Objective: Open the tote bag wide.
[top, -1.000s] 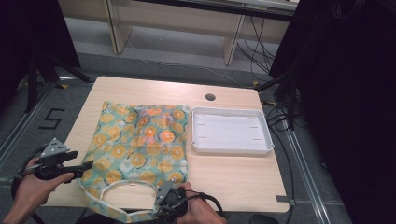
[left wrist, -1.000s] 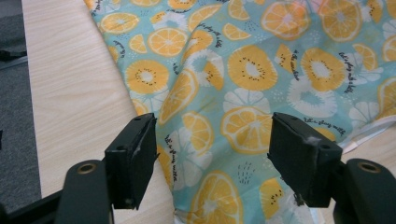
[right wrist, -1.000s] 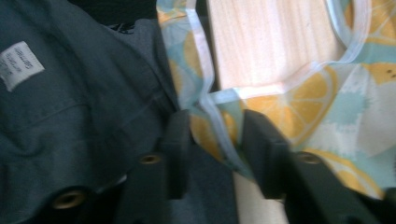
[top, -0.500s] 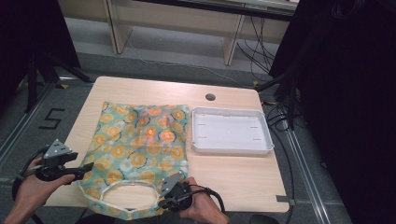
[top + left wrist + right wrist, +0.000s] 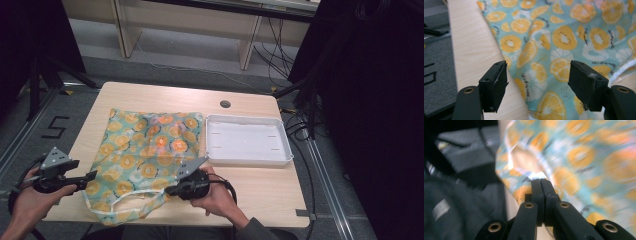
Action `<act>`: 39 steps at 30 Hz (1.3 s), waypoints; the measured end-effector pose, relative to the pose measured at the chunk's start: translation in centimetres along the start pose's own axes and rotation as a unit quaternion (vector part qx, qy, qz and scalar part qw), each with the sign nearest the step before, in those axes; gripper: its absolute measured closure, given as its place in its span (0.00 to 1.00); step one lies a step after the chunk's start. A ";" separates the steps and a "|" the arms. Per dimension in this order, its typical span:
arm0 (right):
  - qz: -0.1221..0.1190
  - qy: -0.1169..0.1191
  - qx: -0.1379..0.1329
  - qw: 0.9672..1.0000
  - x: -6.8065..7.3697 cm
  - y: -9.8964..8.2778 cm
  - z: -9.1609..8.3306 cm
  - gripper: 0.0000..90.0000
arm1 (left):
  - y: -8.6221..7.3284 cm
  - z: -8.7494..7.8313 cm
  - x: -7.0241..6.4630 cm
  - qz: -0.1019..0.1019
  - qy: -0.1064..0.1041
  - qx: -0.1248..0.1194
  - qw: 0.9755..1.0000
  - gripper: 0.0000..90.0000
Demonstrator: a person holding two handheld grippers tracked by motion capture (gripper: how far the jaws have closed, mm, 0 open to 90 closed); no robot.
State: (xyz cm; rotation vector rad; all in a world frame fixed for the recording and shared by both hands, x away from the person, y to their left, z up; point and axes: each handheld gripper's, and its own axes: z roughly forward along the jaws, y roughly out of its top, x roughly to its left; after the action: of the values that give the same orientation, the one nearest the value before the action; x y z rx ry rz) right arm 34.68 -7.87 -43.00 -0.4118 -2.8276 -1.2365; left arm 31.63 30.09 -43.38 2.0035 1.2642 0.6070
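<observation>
A teal cloth bag printed with orange slices lies flat on the wooden table, its white-trimmed mouth toward the near edge. My right gripper is shut on the bag's near hem and holds it raised a little off the table. In the right gripper view the jaws are pressed together with a fold of the blurred bag pinched at their tips. My left gripper stands open at the bag's near left edge. In the left gripper view its jaws straddle the bag without touching it.
A white shallow tray sits right of the bag, touching its far right corner. A round cable hole marks the table's far side. Grey floor lies past the table's left edge. Bare wood runs along the front right.
My right gripper has moved up and away from the table's front edge, and its jaws have shut on the bag's hem, lifting it. The left gripper has stayed put.
</observation>
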 end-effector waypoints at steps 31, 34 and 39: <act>0.158 -0.187 -0.028 0.969 -13.9 1.1 0.8 0.85 | 0.7 1.3 -2.8 0.092 -0.040 -0.002 0.995 0.33; 0.146 -0.186 -0.021 0.971 -13.3 1.3 0.4 0.69 | 0.5 2.2 -3.5 0.118 -0.030 0.029 0.992 0.35; 0.112 -0.184 -0.033 0.976 -10.9 1.3 -1.5 0.57 | 0.3 4.5 -3.7 0.135 -0.021 0.048 0.990 0.37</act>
State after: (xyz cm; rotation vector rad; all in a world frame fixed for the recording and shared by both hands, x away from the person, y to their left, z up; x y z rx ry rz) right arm 45.37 -10.60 -42.44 -1.0324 -2.9175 -1.3278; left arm 33.35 25.32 -46.20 2.2761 1.0218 0.6360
